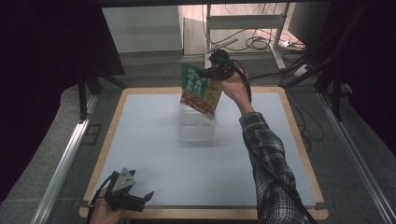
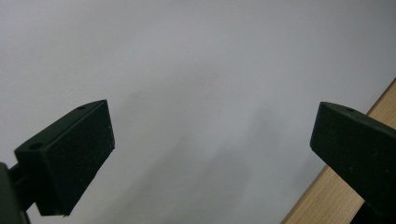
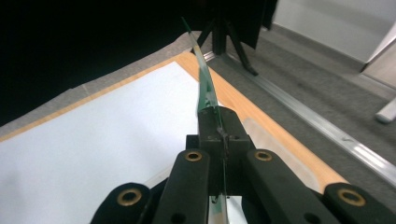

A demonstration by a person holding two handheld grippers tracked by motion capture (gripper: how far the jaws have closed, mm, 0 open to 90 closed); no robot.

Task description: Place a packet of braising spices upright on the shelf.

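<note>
White table mat (image 1: 154, 154): right gripper (image 1: 215, 70) jaws clamped on pouch (image 1: 200, 88) edge; left gripper (image 1: 140, 199) jaws wide, empty.

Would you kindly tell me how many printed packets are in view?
1: the green packet, pinched in the right gripper above the clear container mid-table. More could be hidden inside it.

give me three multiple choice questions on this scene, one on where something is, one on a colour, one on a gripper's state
1. Where is the packet?
A. above the clear box
B. on the floor
C. beside the left gripper

2. What colour is the top of the packet?
A. blue
B. green
C. black

3. How is the right gripper?
A. open
B. shut on the packet
C. lying on the table

Answers: A, it hangs over the box; B, its upper part is green; B, the jaws pinch its edge.
</note>
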